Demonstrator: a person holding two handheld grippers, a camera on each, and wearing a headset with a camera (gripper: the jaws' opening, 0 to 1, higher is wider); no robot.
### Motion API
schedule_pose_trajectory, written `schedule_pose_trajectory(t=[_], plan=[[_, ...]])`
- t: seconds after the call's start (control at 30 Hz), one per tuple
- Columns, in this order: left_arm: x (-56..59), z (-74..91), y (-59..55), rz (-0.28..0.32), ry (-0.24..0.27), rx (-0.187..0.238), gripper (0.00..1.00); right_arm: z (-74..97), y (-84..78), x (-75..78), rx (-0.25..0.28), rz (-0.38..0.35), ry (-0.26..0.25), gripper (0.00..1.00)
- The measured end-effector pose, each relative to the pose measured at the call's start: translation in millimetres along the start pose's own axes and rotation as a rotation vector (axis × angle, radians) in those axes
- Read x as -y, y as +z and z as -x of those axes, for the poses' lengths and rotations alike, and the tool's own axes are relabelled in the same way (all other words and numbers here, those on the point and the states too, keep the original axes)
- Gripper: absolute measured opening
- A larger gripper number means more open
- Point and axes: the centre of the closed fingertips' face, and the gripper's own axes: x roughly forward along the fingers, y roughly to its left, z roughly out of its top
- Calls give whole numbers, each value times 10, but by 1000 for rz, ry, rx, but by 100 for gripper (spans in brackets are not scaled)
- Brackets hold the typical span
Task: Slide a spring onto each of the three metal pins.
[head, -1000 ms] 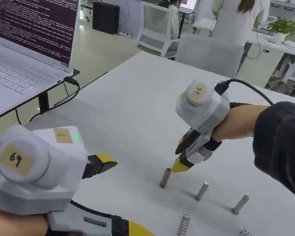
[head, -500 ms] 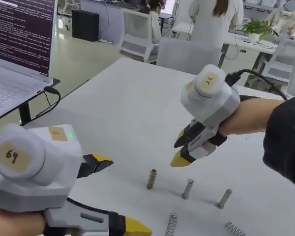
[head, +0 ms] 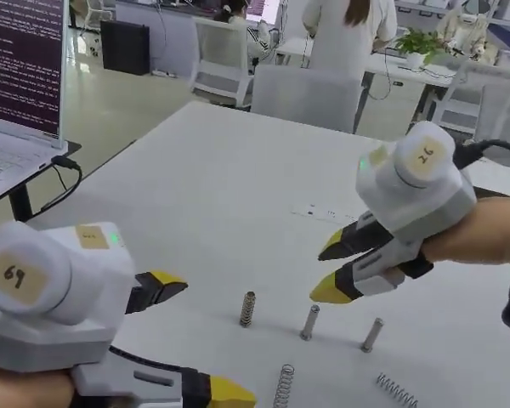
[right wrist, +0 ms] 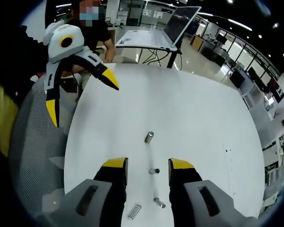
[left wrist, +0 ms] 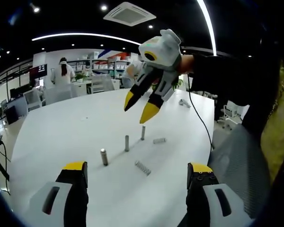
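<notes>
Right white gripper with yellow tips (head: 327, 272) hangs just above the bare middle steel pin (head: 309, 322), jaws narrowly parted, empty. Left white gripper (head: 204, 338) sits low, jaws wide (nothing held). Leftmost steel pin (head: 248, 308) carries a coil spring; right steel pin (head: 371, 334) bare. Two loose wire springs (head: 284, 385) (head: 396, 390) lie nearer on the white table (head: 221, 195)
</notes>
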Motion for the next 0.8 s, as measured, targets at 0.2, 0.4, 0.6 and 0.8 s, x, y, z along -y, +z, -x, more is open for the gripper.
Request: schedule_pose_trajectory(t=[0.2, 0.4, 0.6, 0.8], plan=[[14, -46, 28, -6, -11, -3, 84, 127, -127, 6, 27, -39, -39, 33], [37, -90, 43, -14, -26, -8, 84, 303, -198, 27, 73, -92, -101, 35], [62, -143, 33, -15, -37, -17, 83, 445, -314, 3, 101, -137, -141, 35], [105, -212, -4, -11, -51, -33, 83, 561, -485, -54, 122, -195, -176, 36]])
